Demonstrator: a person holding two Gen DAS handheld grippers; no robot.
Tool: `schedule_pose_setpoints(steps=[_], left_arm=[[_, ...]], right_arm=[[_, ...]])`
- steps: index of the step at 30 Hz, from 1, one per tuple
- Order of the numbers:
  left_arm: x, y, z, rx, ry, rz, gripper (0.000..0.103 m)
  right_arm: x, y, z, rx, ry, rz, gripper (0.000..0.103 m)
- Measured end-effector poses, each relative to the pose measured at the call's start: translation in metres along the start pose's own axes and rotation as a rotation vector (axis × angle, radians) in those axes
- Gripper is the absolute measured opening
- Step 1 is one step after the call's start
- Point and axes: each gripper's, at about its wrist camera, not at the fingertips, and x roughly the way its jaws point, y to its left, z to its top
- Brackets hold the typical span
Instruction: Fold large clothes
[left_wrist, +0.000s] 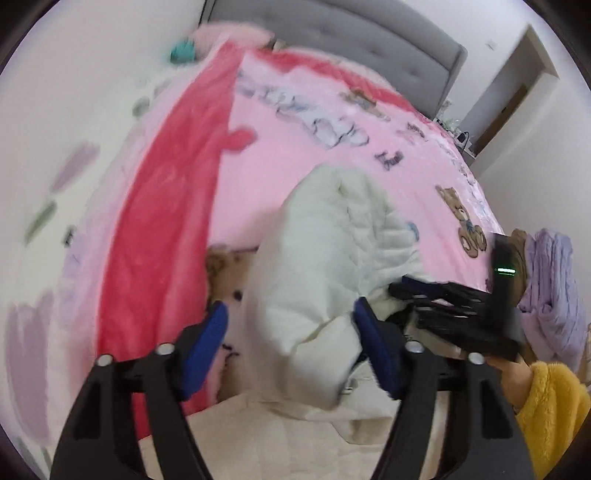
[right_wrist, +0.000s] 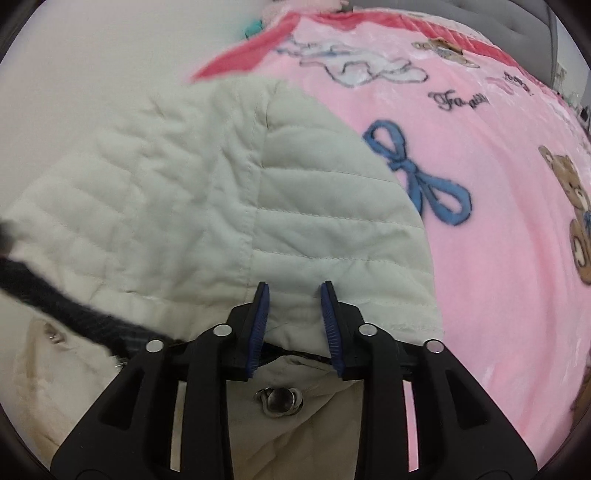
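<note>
Looking along my left gripper (left_wrist: 290, 325), I see the pink blanket (left_wrist: 280, 173) stretching bare toward the grey headboard (left_wrist: 351, 40), its red border (left_wrist: 173, 206) running along the bed's left edge by the white wall. The pale quilted coat (left_wrist: 325, 258) is heaped at the bed's near edge; a fold of it rises between my left jaws, which are spread wide and not pressing it. My right gripper (right_wrist: 294, 317) reaches over the coat's quilted panel (right_wrist: 221, 206), jaws partly spread with a hem edge lying between the pads (right_wrist: 260, 325); I cannot tell whether they pinch it. A metal snap (right_wrist: 279, 400) sits just below. Lilac folded cloth (left_wrist: 554, 288) lies at the bed's right edge.
</note>
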Motion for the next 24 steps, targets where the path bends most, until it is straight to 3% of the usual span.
schedule_pose_setpoints(steps=[1,3,9,13,16,19,20,21,22,23,24], left_arm=[[0.008,0.009,0.002,-0.02,0.02,-0.035,0.067],[0.02,0.023,0.008,-0.05,0.054,-0.082,0.067],[0.035,0.036,0.042,0.014,0.022,-0.075,0.075],[0.055,0.025,0.07,0.094,0.089,-0.091,0.083],[0.083,0.024,0.076,0.127,0.168,-0.033,0.083],[0.103,0.026,0.071,0.096,0.226,-0.102,0.083],[0.108,0.027,0.069,0.078,0.231,-0.121,0.082],[0.112,0.028,0.067,0.06,0.232,-0.134,0.071],[0.117,0.029,0.064,0.048,0.235,-0.137,0.061],[0.12,0.028,0.063,0.05,0.236,-0.131,0.044],[0.122,0.026,0.061,0.063,0.228,-0.102,0.037]], right_arm=[[-0.015,-0.003,-0.001,-0.013,-0.065,0.016,0.041],[-0.028,-0.011,0.001,-0.013,-0.11,0.044,0.055],[-0.033,-0.038,0.031,0.038,-0.106,0.015,0.055],[-0.011,-0.039,0.064,-0.042,0.0,-0.016,0.055],[0.012,-0.035,0.087,-0.115,0.085,-0.043,0.061],[0.034,-0.033,0.095,-0.114,0.167,-0.062,0.061],[0.044,-0.033,0.095,-0.1,0.209,-0.052,0.058],[0.049,-0.034,0.095,-0.083,0.224,-0.035,0.041],[0.052,-0.034,0.093,-0.063,0.225,0.011,0.035],[0.051,-0.034,0.091,-0.065,0.218,0.024,0.023],[0.05,-0.033,0.089,-0.081,0.213,0.029,0.014]])
